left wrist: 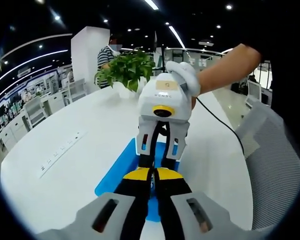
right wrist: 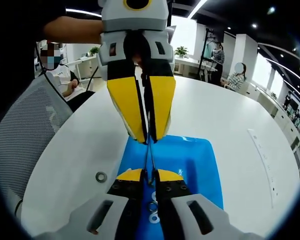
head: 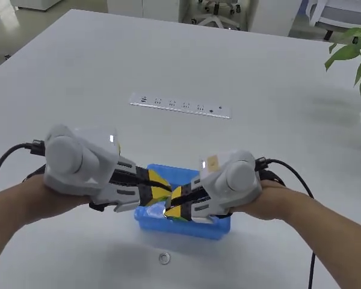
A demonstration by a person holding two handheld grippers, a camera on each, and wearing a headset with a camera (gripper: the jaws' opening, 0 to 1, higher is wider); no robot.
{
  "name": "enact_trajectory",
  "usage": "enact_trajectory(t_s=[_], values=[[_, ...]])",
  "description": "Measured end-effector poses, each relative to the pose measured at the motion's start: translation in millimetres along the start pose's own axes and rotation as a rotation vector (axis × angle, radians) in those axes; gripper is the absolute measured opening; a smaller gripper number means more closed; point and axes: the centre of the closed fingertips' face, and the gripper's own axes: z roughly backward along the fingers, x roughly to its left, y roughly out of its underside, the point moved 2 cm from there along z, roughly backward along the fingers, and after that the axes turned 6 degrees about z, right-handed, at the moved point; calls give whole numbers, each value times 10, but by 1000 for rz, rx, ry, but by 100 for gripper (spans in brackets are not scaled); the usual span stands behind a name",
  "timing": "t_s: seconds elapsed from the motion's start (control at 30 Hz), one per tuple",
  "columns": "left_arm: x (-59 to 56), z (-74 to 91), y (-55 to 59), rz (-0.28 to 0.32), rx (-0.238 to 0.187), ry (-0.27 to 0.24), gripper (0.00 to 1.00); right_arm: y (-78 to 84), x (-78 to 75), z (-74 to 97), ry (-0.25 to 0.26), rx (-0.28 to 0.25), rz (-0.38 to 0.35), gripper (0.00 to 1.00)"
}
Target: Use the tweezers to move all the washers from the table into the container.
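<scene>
Head view. The left gripper (head: 162, 189) and right gripper (head: 179, 201) meet tip to tip above the blue container (head: 219, 227). One washer (head: 163, 258) lies on the bare surface (head: 259, 90). It is just outside the container's near wall, on the person's side of the gripper tips. A power strip (head: 180, 106) lies well beyond both grippers. A plant (head: 355, 54) stands far out past the right one.

Left gripper view. Its own yellow tips (left wrist: 153, 174) are drawn together, with no gap visible between them. The right gripper (left wrist: 158, 159) faces it head-on, tips almost touching. The container (left wrist: 115, 175) sits under both. The tool is too thin to make out here.

Right gripper view. Its own jaws are closed on the tweezers (right wrist: 149, 150), a thin metal pair running straight ahead from its tips (right wrist: 150, 176). The far end goes in between the tips of the left gripper (right wrist: 147, 135), whose jaws look closed on it too. Both seem to hold the tool. Below the tips, on the container floor, lie pale rings (right wrist: 153, 209) that read as washers; the count is unclear. The washer (right wrist: 101, 176) on the surface lies left of this gripper, beside the container wall.

Progress, as judged: some washers are already in. At least one is left outside, and the tweezers are not at it yet.
</scene>
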Motion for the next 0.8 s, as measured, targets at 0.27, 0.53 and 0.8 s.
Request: enact_trajectory(t_s=[0.27,0.53,0.8], values=[[38,-10,0,-11,-7,-9,5,4,-17,4,10,13,-1,14],[15,-13,-18,-6,-5,-6,5,3,-37,46,31,15,-7,18],[-1,4,-93,-1,-24,-6,5,-38,-59,128,62,12,-36,26]])
